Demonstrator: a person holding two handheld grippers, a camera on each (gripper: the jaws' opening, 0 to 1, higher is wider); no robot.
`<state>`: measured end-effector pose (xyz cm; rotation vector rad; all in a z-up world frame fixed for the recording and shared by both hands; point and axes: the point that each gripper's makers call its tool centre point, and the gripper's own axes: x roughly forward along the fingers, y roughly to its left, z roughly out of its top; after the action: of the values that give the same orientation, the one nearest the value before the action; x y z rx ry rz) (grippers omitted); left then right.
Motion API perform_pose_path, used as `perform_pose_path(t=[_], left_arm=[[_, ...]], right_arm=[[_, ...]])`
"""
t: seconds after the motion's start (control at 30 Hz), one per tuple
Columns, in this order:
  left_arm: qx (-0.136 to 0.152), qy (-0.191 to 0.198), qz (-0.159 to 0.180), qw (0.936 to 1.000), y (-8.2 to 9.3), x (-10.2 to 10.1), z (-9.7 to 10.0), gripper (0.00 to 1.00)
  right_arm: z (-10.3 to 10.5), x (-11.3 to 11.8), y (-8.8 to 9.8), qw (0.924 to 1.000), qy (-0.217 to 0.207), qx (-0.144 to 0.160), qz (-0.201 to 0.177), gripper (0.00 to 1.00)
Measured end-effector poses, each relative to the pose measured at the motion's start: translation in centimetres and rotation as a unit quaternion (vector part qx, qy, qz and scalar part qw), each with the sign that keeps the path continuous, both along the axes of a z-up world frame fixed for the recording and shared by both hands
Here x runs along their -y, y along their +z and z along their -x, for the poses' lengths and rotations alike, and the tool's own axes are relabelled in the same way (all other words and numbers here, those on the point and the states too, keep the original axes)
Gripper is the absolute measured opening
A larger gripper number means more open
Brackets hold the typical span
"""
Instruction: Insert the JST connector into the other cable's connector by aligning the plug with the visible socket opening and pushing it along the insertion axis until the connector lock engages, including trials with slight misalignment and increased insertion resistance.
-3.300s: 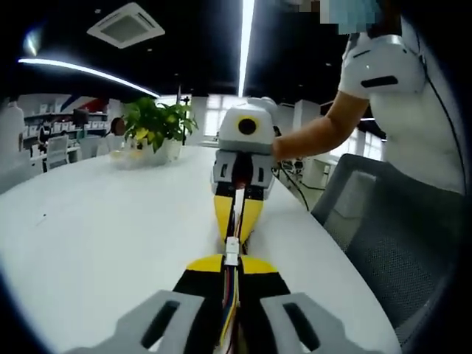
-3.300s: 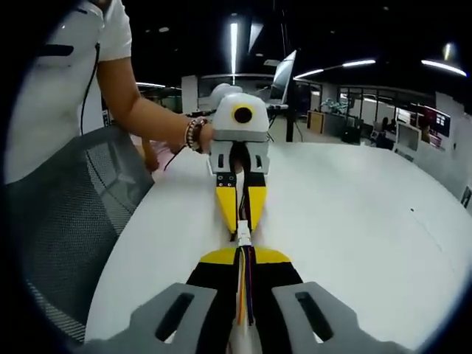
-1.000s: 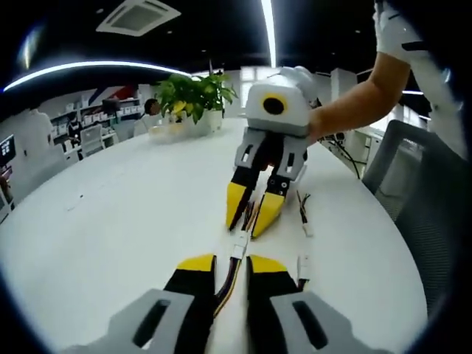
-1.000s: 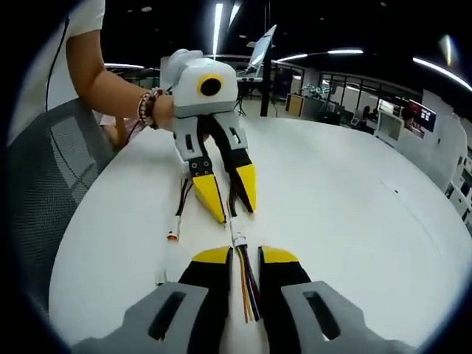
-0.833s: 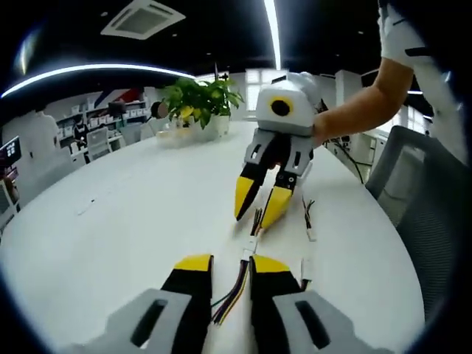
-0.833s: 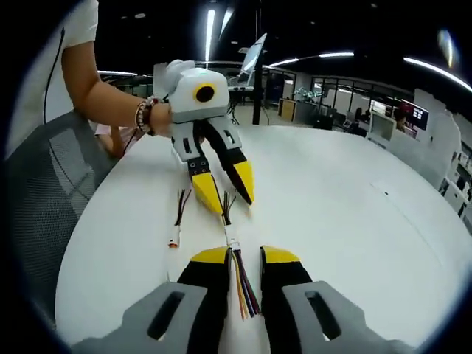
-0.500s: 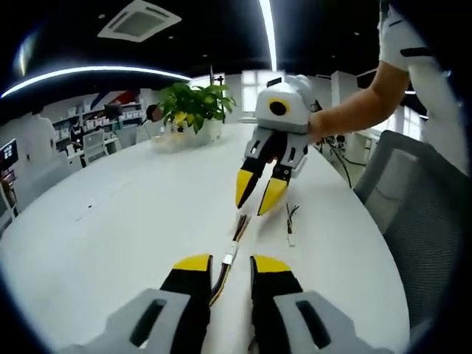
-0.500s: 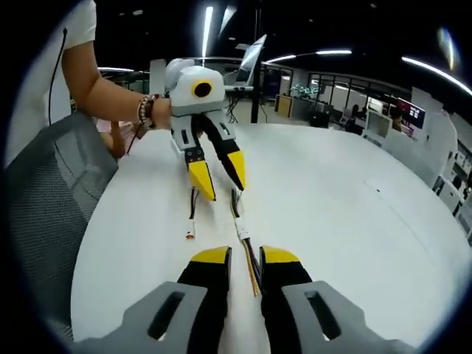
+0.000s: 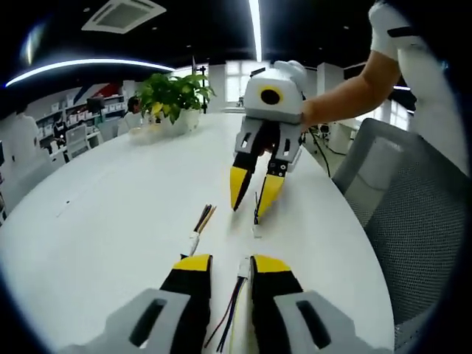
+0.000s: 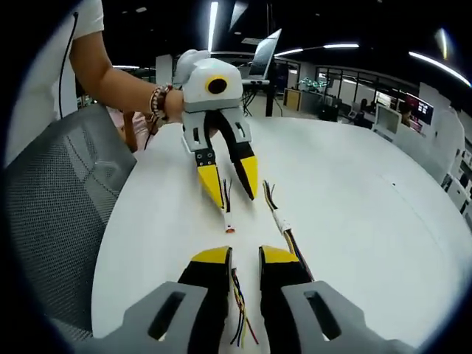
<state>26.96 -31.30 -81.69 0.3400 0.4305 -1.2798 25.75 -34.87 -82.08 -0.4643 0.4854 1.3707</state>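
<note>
The mated cable pair (image 9: 195, 237) lies loose on the white table (image 9: 110, 206), left of my left gripper (image 9: 231, 264); its white connectors (image 10: 280, 220) sit right of my right gripper (image 10: 244, 256). Both grippers are open and face each other low over the table. A loose cable with a white connector (image 9: 243, 267) lies between my left jaws, with nothing gripping it. Coloured wires (image 10: 239, 306) lie between my right jaws. A second loose cable (image 10: 227, 210) with an orange-tipped connector rests under the left gripper (image 10: 229, 179), and a thin cable (image 9: 256, 220) lies under the right gripper (image 9: 253, 192).
A potted plant (image 9: 171, 99) stands at the table's far end. A grey mesh chair (image 9: 413, 214) sits against the table edge beside a person in a white shirt (image 9: 420, 66). Office desks and monitors fill the background.
Both grippers, shut on the joined cable 3.3 s ago, had opened and let it drop by 1.0 s ago. They have since shifted sideways, and the joined cable now lies off to one side.
</note>
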Motion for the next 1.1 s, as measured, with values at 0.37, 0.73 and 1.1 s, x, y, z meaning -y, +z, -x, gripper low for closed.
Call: perform_pose_path(t=[0.37, 0.73, 1.1], left_arm=[[-0.01, -0.013, -0.016, 0.9997, -0.8, -0.3, 1.7, 0.14], [-0.009, -0.008, -0.023, 0.9997, -0.4, -0.9, 2.8, 0.14], [-0.012, -0.006, -0.021, 0.9997, -0.8, -0.8, 2.5, 0.14]], right_arm=[[2.6, -0.8, 0.1, 0.9997, 0.022, 0.002, 0.011, 0.12], [4.4, -0.6, 0.0, 0.9993, 0.032, 0.003, 0.018, 0.11], [4.1, 0.2, -1.0, 0.9988, 0.033, 0.007, 0.036, 0.11]])
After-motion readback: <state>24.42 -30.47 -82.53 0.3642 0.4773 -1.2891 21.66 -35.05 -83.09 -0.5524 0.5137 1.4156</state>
